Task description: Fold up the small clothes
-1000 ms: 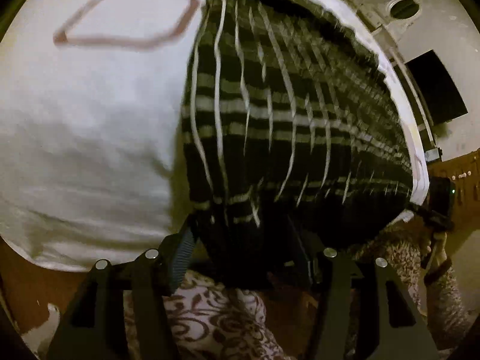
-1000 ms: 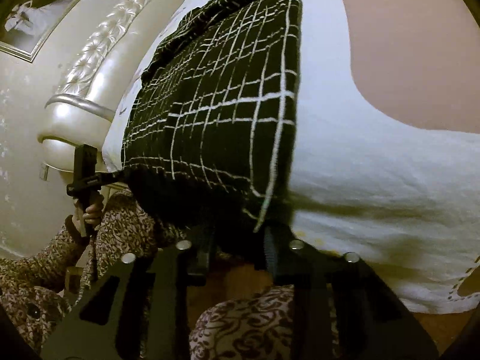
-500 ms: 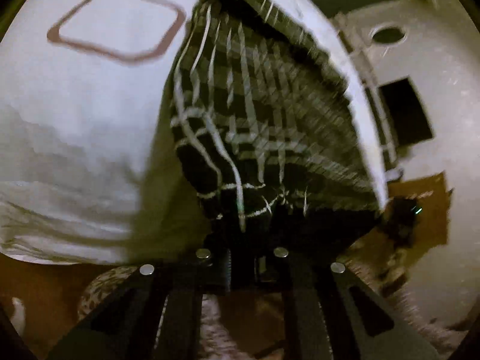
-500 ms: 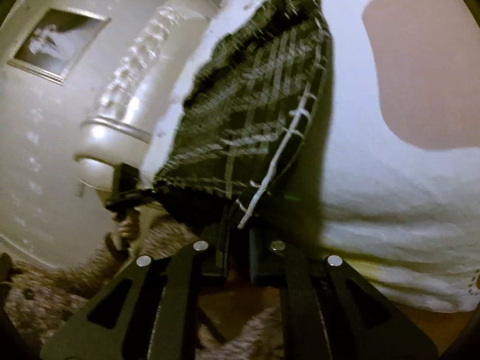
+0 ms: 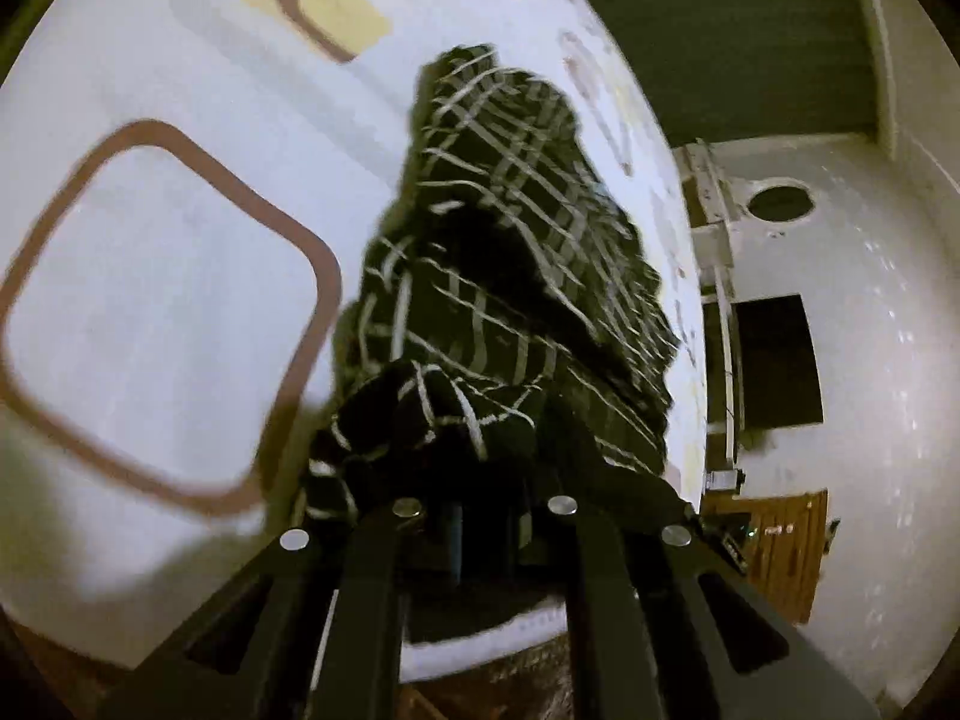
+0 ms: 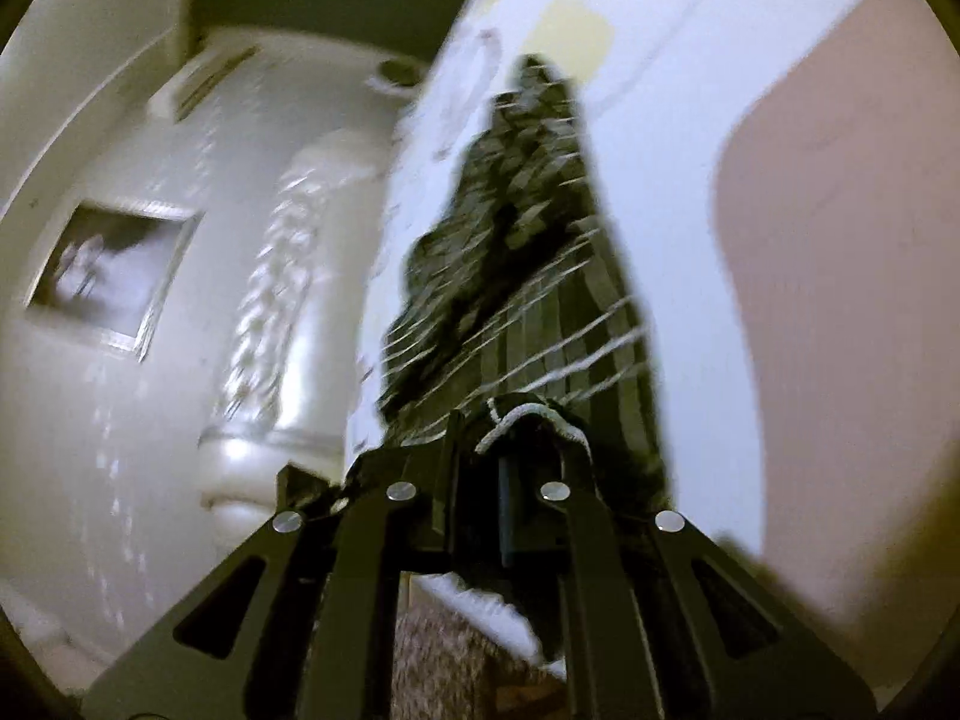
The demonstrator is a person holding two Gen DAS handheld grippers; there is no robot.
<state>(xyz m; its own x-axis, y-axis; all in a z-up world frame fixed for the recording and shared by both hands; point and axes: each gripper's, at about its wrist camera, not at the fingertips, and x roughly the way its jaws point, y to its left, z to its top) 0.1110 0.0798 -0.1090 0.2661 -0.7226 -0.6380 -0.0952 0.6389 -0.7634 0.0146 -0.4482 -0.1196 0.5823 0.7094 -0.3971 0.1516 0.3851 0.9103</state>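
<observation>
Left gripper (image 5: 480, 516): jaws clenched on the near corner of the black checked garment (image 5: 516, 276); cloth bunches over the fingertips and hides the pads. The jaws have just been closing, with fabric between them.

Right gripper (image 6: 510, 480): jaws likewise clamped on the other near corner of the same garment (image 6: 540, 312); a white hem thread loops over the finger ends. The earlier part of the last second had these jaws closing on the cloth too.

Garment: near edge raised at both grippers, the rest trailing away across the white bedsheet (image 5: 180, 312), rumpled and partly doubled. Right view is motion-blurred; fine weave not readable.

Around: sheet carries a brown rounded-square outline (image 5: 156, 312) to the left of the cloth and a yellow patch (image 5: 342, 18) further off. Right view shows a large pink patch (image 6: 840, 300) beside the garment.

Far: cream padded headboard (image 6: 270, 324) and a framed picture (image 6: 108, 276) on the wall; in the left view, a white wall with a dark rectangular opening (image 5: 774, 360).
</observation>
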